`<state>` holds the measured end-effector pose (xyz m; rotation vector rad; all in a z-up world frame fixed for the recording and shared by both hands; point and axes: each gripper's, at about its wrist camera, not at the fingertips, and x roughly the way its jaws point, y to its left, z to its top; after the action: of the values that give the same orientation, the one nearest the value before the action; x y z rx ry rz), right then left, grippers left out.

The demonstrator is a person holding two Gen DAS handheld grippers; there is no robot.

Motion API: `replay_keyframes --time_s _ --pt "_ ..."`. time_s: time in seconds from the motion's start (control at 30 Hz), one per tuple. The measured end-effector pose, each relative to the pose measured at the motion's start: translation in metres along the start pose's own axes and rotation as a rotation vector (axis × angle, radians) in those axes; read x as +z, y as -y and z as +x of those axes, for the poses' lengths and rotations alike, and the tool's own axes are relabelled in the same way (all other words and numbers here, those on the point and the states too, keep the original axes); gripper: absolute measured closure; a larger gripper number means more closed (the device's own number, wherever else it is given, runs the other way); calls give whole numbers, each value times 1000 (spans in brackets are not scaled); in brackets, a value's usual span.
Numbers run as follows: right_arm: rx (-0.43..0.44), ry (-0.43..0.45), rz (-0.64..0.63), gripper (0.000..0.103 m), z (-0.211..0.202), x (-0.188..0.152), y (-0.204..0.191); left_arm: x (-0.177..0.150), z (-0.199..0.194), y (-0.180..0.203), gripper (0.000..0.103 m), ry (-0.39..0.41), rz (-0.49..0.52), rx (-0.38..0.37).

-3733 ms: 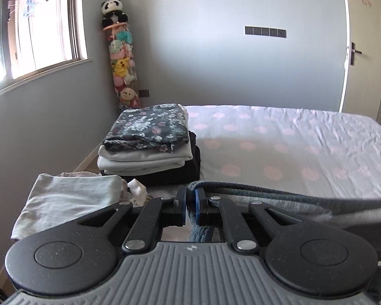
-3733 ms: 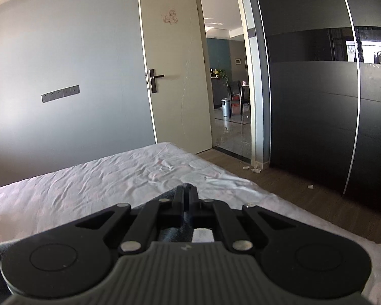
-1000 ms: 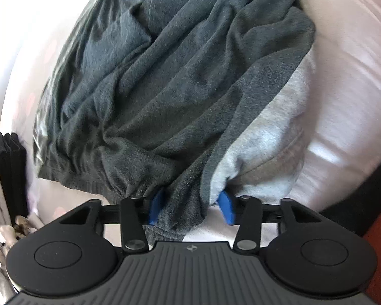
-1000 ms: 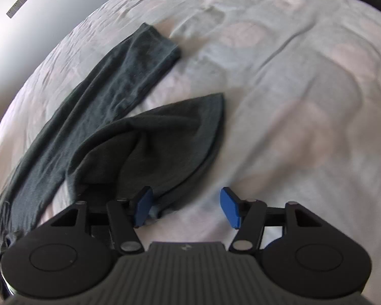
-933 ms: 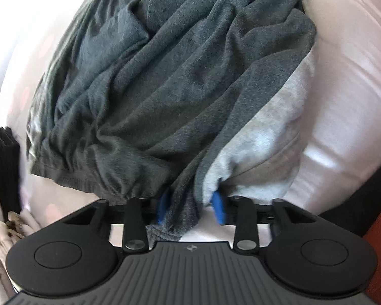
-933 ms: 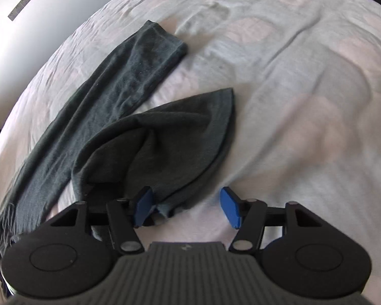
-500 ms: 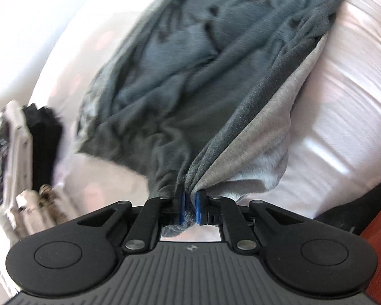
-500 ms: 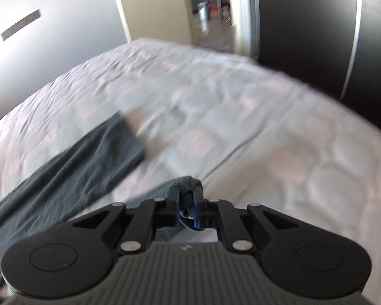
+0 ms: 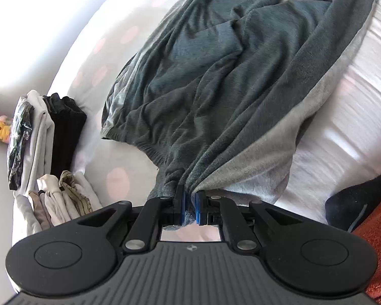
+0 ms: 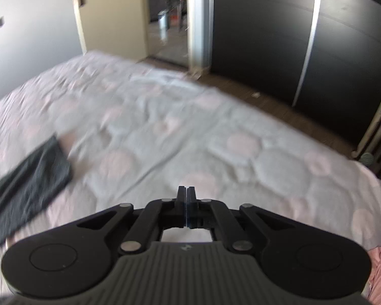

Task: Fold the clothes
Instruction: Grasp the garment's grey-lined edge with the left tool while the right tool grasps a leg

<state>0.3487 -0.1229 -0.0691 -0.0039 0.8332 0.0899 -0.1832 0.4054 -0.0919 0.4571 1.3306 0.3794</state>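
Since a second ago both tongs have been clenched and lifted: the left gripper (image 9: 189, 204) now grasps the grey trousers (image 9: 231, 81) filling frame centre. The right gripper (image 10: 186, 207) is clenched, seemingly empty; regrasping seems needed.

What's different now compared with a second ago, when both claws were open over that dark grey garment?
Both have closed. The left gripper now pinches the waistband of the dark grey trousers and has lifted it, bunching the cloth. The right gripper shut and rose too, but no cloth shows between its pads now; a trouser leg lies flat on the bed. The folded pile stayed put.
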Motion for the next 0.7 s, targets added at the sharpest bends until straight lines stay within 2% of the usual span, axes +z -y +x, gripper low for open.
replay_keyframes --time_s 0.03,0.1,0.13,0.17,0.2,0.23,0.4,0.5,0.57,0.6,0.63,0.7 --pt "35 -39 -15 95 4 -8 -3 1 0 -2 95 0 -6 3" --pt "73 -104 -29 95 10 -24 -9 3 -1 -5 95 0 -19 10" --pt "85 -140 -29 90 12 -32 -11 4 -2 -6 95 2 -22 14" --pt "102 -185 -21 84 16 -39 -13 5 -2 -5 95 3 -24 17" --pt "114 -226 -9 70 19 -45 -13 5 -4 -4 95 4 -27 21" --pt "109 -252 6 61 22 -52 -12 6 -4 -3 95 5 -29 24" --pt "59 -353 63 56 41 -81 -1 6 -5 -1 95 4 -35 26" --pt "69 -409 106 57 47 -97 7 6 -5 -3 95 2 -46 28" --pt "100 -411 136 73 46 -103 11 7 -6 -4 95 -1 -59 35" --pt "121 -402 145 89 42 -103 13 8 -6 -6 95 -1 -68 41" --pt "131 -389 151 96 37 -100 13 8 -7 -8 95 -1 -78 47" --pt "141 -350 157 96 27 -88 14 10 -9 -13 95 2 -106 59"
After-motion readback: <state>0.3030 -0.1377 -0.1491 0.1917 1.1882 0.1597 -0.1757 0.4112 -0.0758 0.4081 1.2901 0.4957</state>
